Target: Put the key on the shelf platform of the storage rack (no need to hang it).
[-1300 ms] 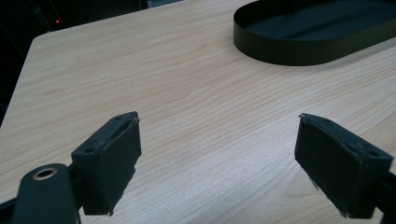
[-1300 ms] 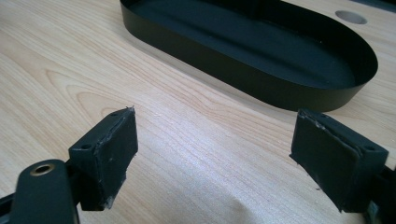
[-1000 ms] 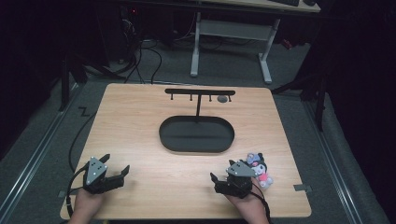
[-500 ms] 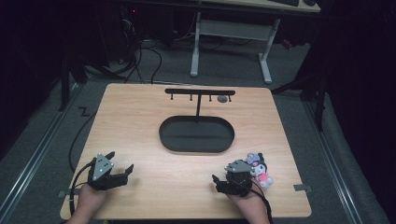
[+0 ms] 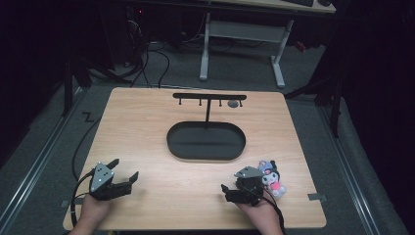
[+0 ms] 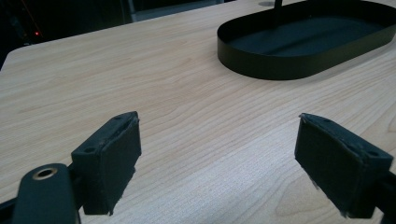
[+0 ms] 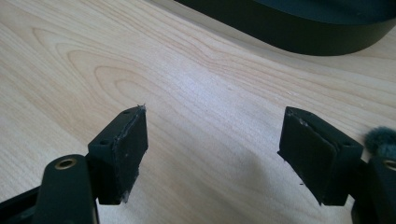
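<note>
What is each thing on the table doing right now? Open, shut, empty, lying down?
left gripper: open, holding nothing, low over the table.
right gripper: open, holding nothing.
black oval tray: empty.
hook stand: upright; one small round thing hangs near its right end.
plush toy: lying on the table beside the right gripper.

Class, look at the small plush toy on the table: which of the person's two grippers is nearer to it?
Right. The right gripper sits just beside the plush toy, at the table's near right. The left gripper is far across the table at the near left, jaws apart over bare wood.
</note>
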Demonstrator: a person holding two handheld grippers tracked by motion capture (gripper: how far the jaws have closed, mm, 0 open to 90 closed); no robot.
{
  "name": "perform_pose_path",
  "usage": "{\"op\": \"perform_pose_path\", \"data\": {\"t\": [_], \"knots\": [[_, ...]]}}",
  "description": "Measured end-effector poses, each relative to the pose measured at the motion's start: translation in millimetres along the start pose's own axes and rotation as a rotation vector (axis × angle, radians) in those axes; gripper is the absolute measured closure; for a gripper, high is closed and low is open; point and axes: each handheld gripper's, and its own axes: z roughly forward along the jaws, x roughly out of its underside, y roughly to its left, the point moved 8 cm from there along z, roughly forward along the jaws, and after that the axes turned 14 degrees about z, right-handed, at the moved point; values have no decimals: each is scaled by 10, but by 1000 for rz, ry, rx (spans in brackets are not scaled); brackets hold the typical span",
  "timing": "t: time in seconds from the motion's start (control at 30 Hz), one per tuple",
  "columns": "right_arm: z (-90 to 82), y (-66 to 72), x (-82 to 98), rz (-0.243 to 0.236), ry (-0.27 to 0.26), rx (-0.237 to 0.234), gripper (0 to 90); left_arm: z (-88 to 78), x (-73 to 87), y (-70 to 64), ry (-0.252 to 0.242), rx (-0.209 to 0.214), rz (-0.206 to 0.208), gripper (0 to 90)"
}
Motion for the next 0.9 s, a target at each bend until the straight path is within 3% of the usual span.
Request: {"op": "perform_pose_path", "data": {"t": [0.17,0.27,0.33,0.43,0.5,0.57,0.77,0.9], "knots": [[47,19,-89,3,65,1,242,-23,-19,-56,-28,6,49,153],[39,74,-144,-28,99,30,248,23,-8,-93,17,0,78,155],[43,121,-165,-46,128,41,248,13,-15,-126,7,14,103,155],[69,196,-199,-51,171,46,251,-45,-23,-130,-41,46,96,155],[111,243,-238,-50,202,47,251,-82,-27,-93,-76,44,59,154],[156,271,-279,-66,218,52,251,-84,-22,-73,-72,36,43,153],[184,286,-254,-129,289,51,267,-85,-21,-106,-64,23,81,154],[156,267,-219,-155,323,56,267,-101,-18,-87,-70,2,67,154]]}}
